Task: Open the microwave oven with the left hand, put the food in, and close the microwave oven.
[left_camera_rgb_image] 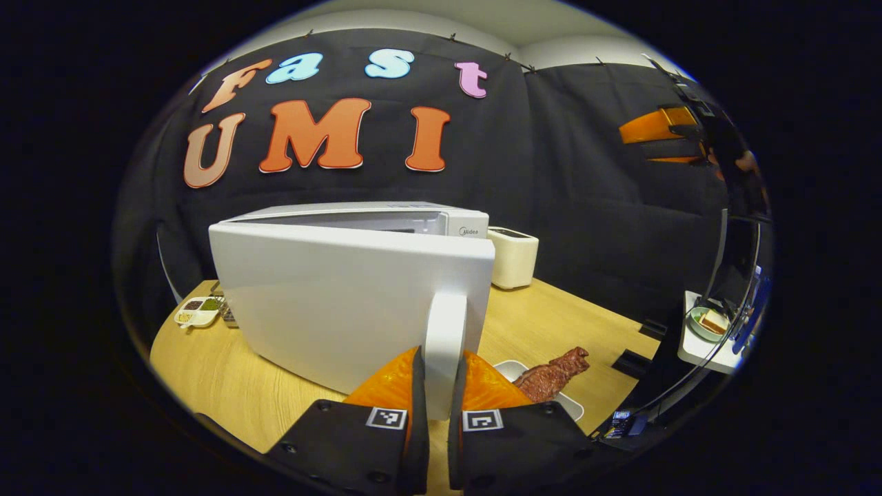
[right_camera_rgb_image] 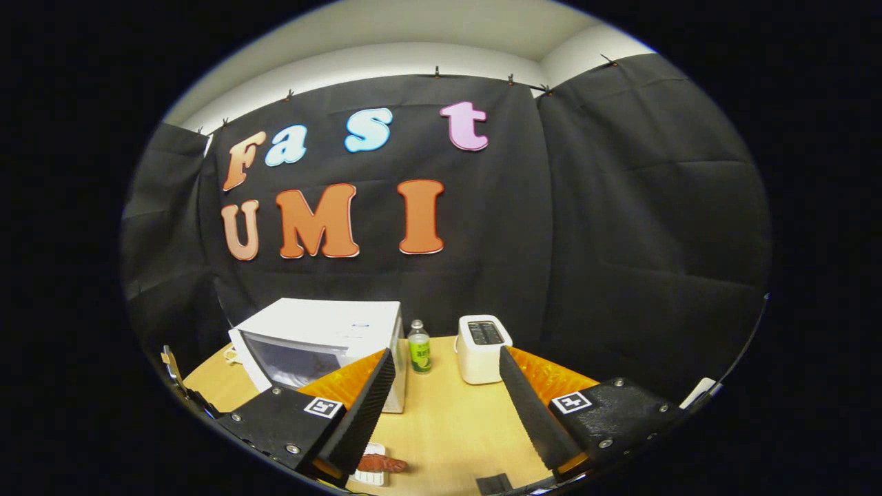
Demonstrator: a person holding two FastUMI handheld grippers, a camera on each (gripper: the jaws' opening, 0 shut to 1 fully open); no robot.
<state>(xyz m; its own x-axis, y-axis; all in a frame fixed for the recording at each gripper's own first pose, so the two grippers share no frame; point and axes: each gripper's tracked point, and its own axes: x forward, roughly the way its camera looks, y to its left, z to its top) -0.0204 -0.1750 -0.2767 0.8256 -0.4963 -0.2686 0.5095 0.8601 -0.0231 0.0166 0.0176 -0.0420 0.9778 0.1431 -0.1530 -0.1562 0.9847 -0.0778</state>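
Left claw (left_camera_rgb_image: 439, 386) clamped on door handle (left_camera_rgb_image: 444, 344), microwave (left_camera_rgb_image: 358, 289) interior hidden; right claw (right_camera_rgb_image: 448, 406) wide.

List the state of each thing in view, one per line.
Microwave door: partly open.
Door handle: gripped by the left claw.
Left claw: shut on the handle.
Right claw: open, empty.
Food: on its dish on the table, outside the microwave.

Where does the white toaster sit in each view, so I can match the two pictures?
Left gripper view: the toaster stands right of centre, just behind the right edge of the microwave.
Right gripper view: the toaster stands low, just right of centre, right of a green-labelled bottle.
Shared landmark: the microwave, to the toaster's left in both.
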